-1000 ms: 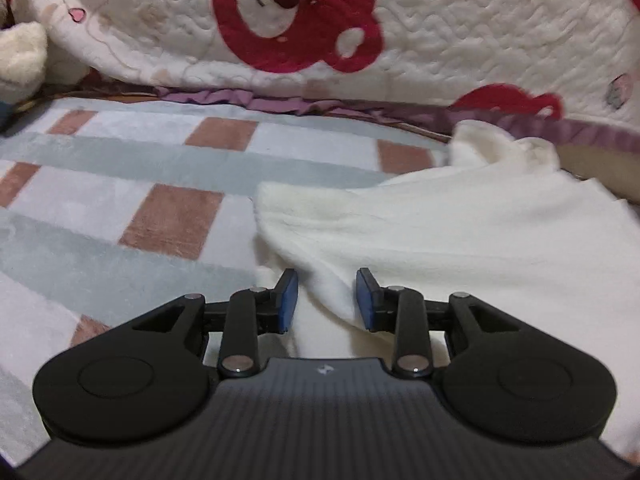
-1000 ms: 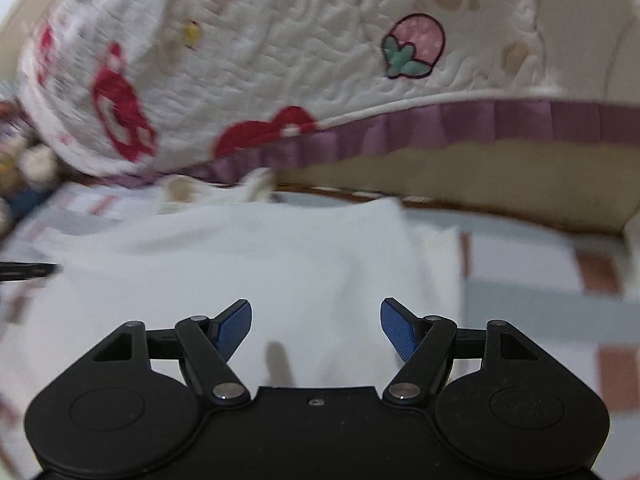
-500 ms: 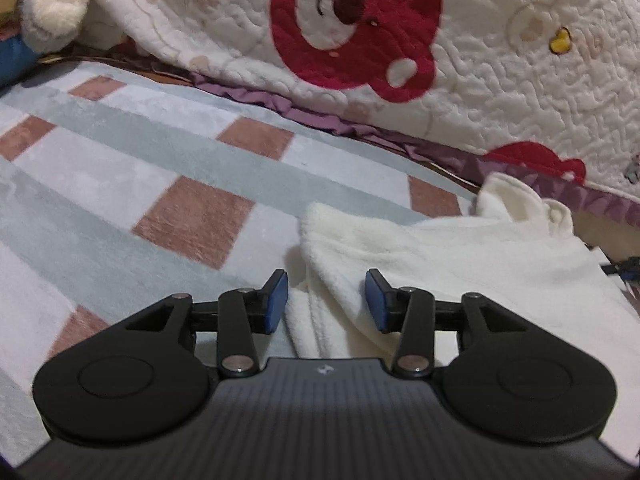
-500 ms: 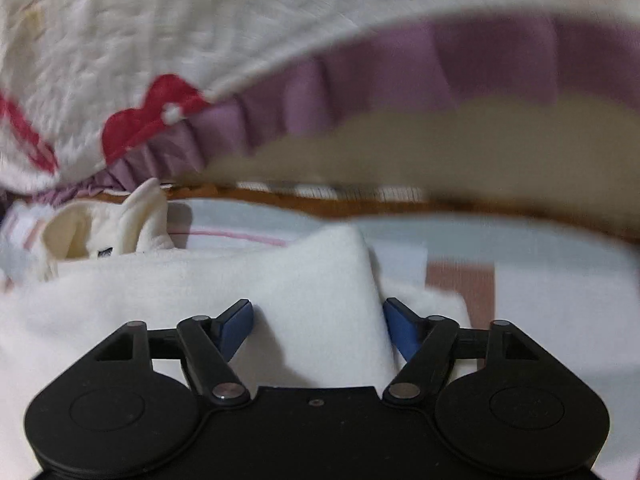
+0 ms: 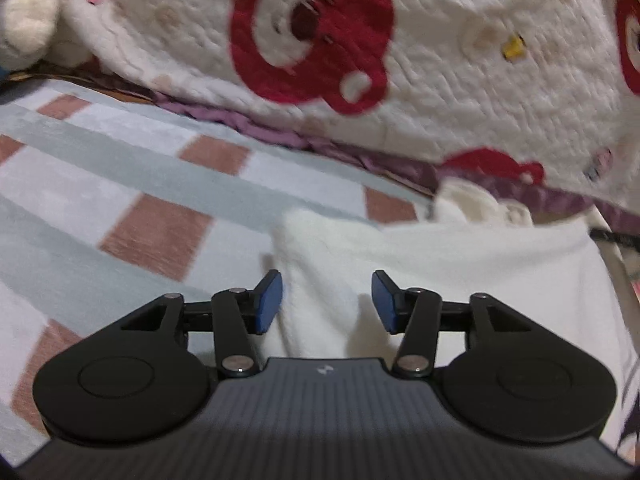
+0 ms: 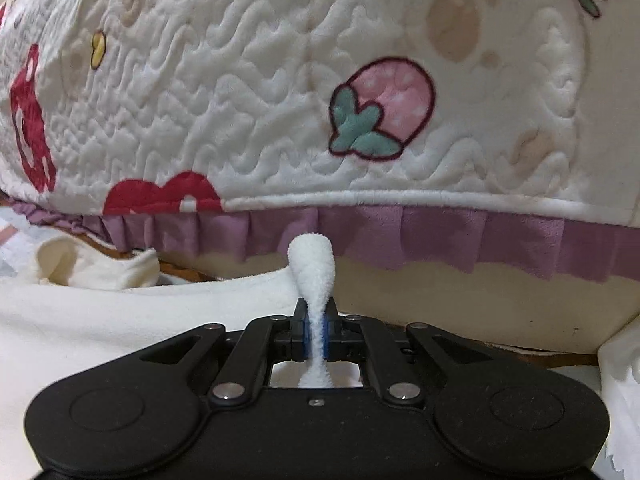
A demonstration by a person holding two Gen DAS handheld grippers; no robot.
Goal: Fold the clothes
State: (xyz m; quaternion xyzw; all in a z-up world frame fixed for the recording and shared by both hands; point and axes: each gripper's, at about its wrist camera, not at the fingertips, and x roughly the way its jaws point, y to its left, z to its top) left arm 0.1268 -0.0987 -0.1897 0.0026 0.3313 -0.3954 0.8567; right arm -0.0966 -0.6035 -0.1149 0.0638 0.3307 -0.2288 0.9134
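Checked blanket (image 5: 120, 184) below a bear-print quilt (image 5: 440, 60) carries a soft, limp cream garment (image 5: 460, 272). Right gripper (image 6: 316, 330) pinches its edge into a tuft; left gripper (image 5: 326, 300), spread wide, straddles the opposite edge, likely the matching hold.

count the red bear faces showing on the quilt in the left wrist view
3 at least: a full bear face top centre, one cut off at the right edge, one peeking above the white garment. More may be hidden.
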